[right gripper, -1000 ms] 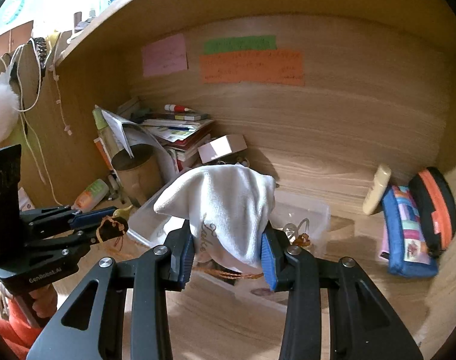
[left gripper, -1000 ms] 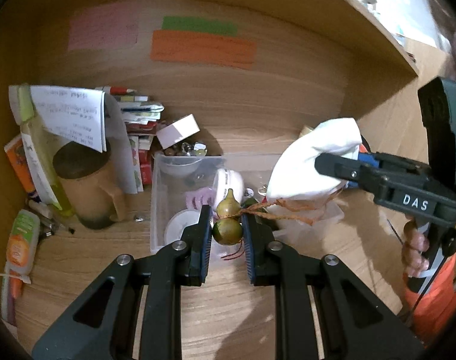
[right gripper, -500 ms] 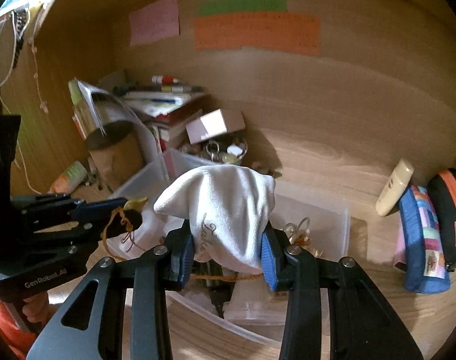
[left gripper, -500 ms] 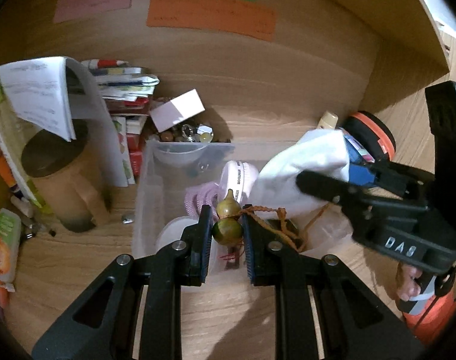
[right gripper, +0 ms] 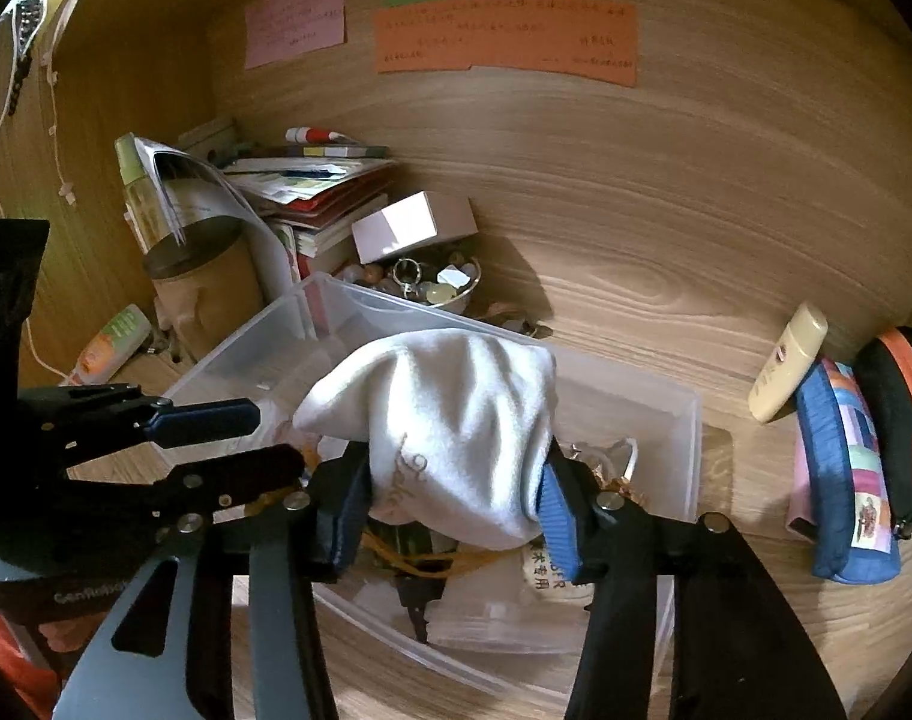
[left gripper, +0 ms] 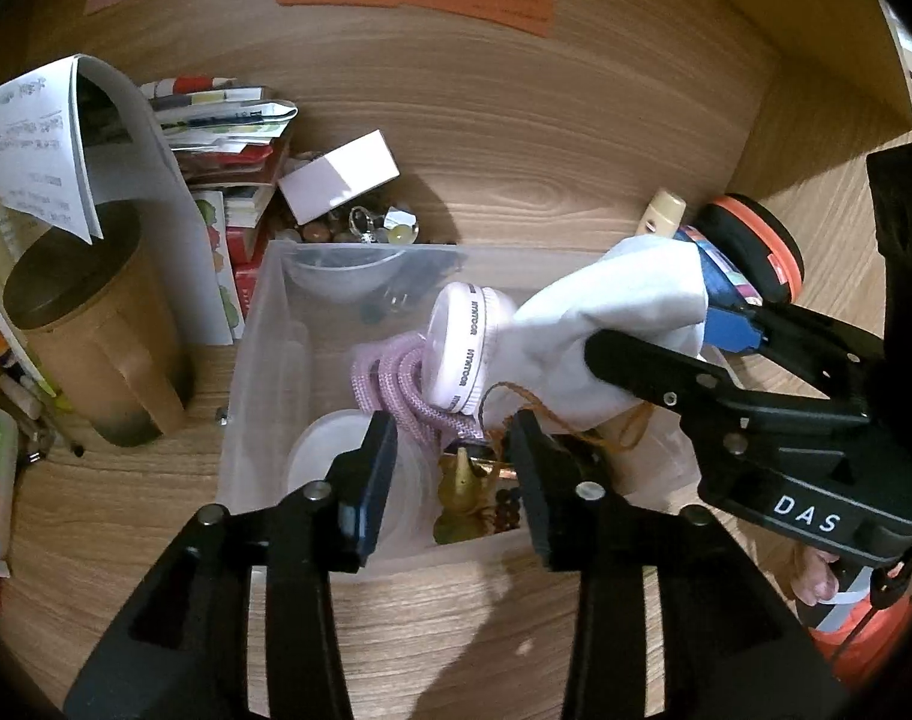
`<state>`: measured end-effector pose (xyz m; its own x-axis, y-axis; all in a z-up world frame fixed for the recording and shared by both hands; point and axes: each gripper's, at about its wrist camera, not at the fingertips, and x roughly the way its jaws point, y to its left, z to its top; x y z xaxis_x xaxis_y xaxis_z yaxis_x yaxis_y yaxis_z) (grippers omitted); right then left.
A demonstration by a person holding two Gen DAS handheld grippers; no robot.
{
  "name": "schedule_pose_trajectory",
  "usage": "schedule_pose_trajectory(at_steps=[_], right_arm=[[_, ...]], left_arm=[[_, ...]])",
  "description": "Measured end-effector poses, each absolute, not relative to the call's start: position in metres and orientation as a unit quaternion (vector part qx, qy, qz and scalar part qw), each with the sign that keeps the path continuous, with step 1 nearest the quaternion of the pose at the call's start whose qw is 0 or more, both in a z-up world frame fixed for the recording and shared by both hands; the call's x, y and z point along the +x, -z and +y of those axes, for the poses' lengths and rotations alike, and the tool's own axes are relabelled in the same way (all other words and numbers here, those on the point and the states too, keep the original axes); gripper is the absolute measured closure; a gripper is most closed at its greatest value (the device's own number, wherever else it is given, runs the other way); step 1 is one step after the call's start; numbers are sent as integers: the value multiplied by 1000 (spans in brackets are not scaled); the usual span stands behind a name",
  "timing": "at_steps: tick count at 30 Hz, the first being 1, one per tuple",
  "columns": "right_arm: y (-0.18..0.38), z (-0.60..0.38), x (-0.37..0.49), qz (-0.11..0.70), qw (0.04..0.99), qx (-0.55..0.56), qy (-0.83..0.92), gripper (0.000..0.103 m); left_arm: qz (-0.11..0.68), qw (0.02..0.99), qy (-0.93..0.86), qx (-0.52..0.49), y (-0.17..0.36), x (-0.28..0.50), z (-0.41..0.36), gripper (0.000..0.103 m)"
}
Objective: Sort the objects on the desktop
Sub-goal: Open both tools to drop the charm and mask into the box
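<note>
Left gripper [left gripper: 450, 450] open above bin [left gripper: 258, 324]; gourd [left gripper: 462, 498] inside; right gripper [left gripper: 666, 336] clamps white pouch [left gripper: 612, 324].

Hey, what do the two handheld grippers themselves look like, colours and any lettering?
Both are matte black with silver screws. The left gripper has black fingers. The right gripper has blue ribbed pads, and white "DAS" lettering shows in the left wrist view.

Your wooden desk [right gripper: 666, 300] carries a clear plastic bin [right gripper: 684, 420] mid-surface, a brown mug [left gripper: 96, 360] and stacked books [right gripper: 312, 192] toward its left rear corner, and pouches [right gripper: 846, 468] at its right edge.
</note>
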<state>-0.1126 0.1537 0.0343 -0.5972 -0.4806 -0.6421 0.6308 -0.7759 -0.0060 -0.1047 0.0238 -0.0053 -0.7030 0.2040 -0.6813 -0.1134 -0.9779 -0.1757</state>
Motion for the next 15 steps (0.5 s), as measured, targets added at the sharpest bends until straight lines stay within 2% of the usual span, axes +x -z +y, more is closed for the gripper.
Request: schedule_pose_trajectory(at_steps=[3, 7, 10, 11, 12, 15], right_arm=[[-34, 151, -110, 123, 308, 317, 888, 56], [-38, 149, -105, 129, 309, 317, 887, 51], [-44, 151, -102, 121, 313, 314, 888, 36], [-46, 152, -100, 120, 311, 308, 891, 31], [-49, 153, -97, 121, 309, 302, 894, 29], [-56, 151, -89, 132, 308, 287, 898, 26]], left_arm=[[-66, 78, -920, -377, 5, -108, 21, 57], [-77, 77, -920, -378, 0, -105, 14, 57], [-81, 72, -922, -373, -4, -100, 10, 53], [-82, 68, -923, -371, -6, -98, 8, 48], [-83, 65, -924, -367, -8, -96, 6, 43], [-85, 60, -927, -360, -13, -89, 2, 41]])
